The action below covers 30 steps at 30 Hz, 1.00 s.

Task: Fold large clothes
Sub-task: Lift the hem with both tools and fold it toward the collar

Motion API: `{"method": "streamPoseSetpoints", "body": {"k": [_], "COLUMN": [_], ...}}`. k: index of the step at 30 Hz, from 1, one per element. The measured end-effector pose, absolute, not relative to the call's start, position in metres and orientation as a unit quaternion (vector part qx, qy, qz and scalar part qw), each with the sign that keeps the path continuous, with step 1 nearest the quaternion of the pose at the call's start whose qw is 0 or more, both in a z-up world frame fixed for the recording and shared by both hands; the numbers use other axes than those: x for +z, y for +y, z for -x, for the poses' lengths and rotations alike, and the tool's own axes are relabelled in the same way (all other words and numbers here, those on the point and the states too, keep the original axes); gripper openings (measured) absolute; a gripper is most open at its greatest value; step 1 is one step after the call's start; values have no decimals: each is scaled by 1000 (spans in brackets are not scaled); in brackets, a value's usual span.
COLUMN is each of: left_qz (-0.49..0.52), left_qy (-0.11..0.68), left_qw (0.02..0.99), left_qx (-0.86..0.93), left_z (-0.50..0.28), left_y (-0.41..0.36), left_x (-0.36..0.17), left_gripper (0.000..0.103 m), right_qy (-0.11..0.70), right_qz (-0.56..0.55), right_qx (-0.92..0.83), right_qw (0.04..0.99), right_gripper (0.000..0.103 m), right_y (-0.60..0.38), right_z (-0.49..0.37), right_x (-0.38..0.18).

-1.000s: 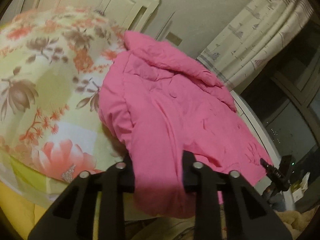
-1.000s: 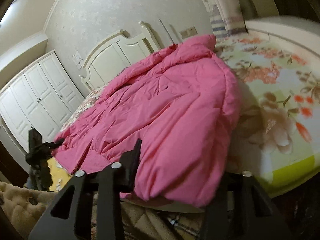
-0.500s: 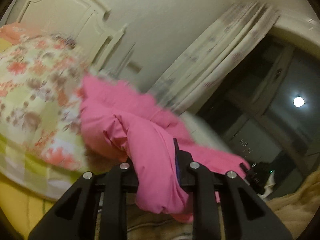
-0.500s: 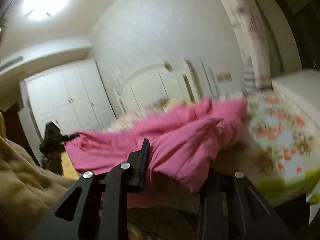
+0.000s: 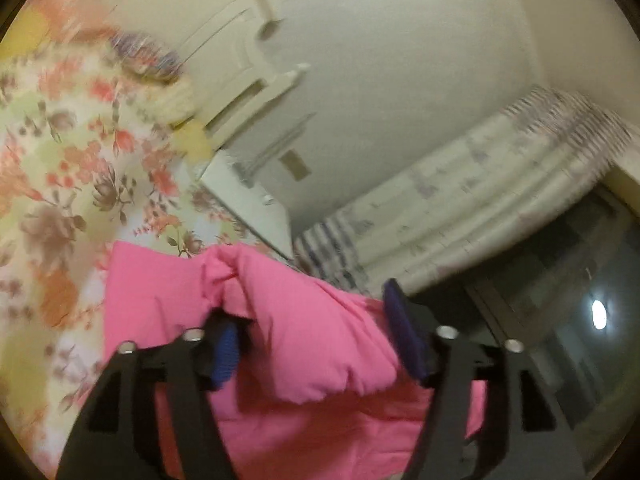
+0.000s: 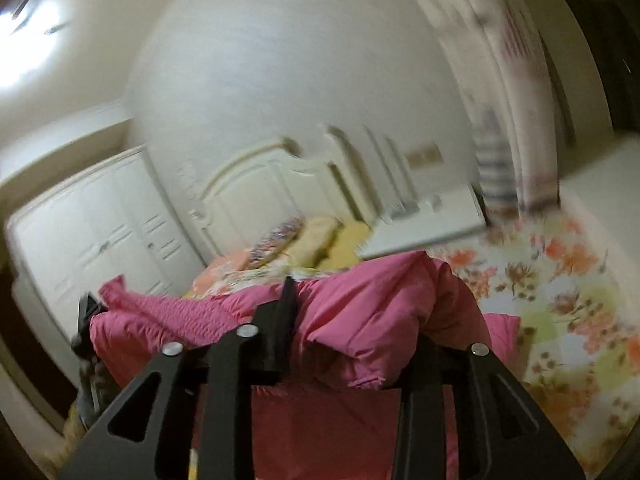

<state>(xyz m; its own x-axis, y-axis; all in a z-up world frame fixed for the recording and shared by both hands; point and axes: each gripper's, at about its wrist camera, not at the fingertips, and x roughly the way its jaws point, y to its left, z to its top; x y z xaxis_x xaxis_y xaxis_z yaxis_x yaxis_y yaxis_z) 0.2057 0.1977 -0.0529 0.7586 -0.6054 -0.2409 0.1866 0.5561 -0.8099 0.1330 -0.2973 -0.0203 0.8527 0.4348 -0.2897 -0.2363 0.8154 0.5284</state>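
A large pink padded jacket (image 5: 312,344) lies bunched on the floral bedspread (image 5: 72,184). In the left wrist view my left gripper (image 5: 316,344) stands wide open, its blue-padded fingers (image 5: 404,336) on either side of a folded-over lump of the jacket. In the right wrist view the jacket (image 6: 360,312) is doubled over, and my right gripper (image 6: 356,332) also stands open, with the jacket's edge lying between its black fingers (image 6: 280,320). The right fingertip is hidden behind fabric. The left gripper shows at the jacket's far left end in the right wrist view (image 6: 86,320).
The bed has a white headboard (image 6: 272,184) with pillows (image 6: 296,240) at its head. A white nightstand (image 6: 424,232) stands beside it, a white wardrobe (image 6: 92,216) on the left, and curtains (image 5: 460,200) with a dark window (image 5: 580,320) on the right.
Both grippers carried the jacket's bottom edge up and forward over its upper part, folding it over. Both then opened and the fabric dropped loose between the fingers.
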Motion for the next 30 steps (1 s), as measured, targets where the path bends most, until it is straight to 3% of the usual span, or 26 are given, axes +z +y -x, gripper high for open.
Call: {"method": "streamPoseSetpoints", "body": {"k": [3, 4, 5, 11, 17, 22, 23, 24, 25, 27, 29, 30], "left_qz": [417, 421, 427, 482, 358, 259, 249, 246, 243, 240, 231, 210], "left_qy": [289, 297, 305, 308, 404, 469, 466, 462, 460, 458, 444, 426], "left_qw": [842, 839, 836, 809, 826, 822, 828, 831, 832, 835, 845, 860], "left_qx": [-184, -174, -163, -135, -162, -195, -190, -189, -191, -190, -191, -186], "left_z": [-268, -282, -297, -337, -354, -361, -363, -363, -364, -366, -359, -350], "left_y": [199, 201, 204, 260, 261, 220, 214, 210, 207, 204, 198, 194], "left_x": [-74, -83, -91, -128, -142, -163, -165, -164, -164, -164, -158, -149], "left_gripper": [85, 85, 86, 88, 88, 88, 88, 79, 72, 36, 22, 18], "right_qy": [256, 271, 275, 258, 358, 436, 440, 434, 424, 410, 390, 384], "right_qz": [-312, -347, -369, -391, -244, -231, -224, -217, -211, -179, -136, -121], "right_qx": [178, 185, 190, 164, 102, 143, 150, 149, 154, 139, 132, 127], "right_qw": [897, 878, 867, 868, 895, 858, 857, 862, 867, 883, 901, 907], "right_gripper": [47, 67, 97, 99, 99, 99, 94, 85, 71, 58, 38, 33], "right_y": [-315, -326, -332, -367, -370, -360, -355, -352, -347, -340, -329, -326], "right_z": [-195, -220, -232, -260, -288, -312, -314, -314, -314, -310, -299, -297], "right_x": [-54, -72, -83, -101, -112, -151, -154, -154, -152, -146, -135, -130]}}
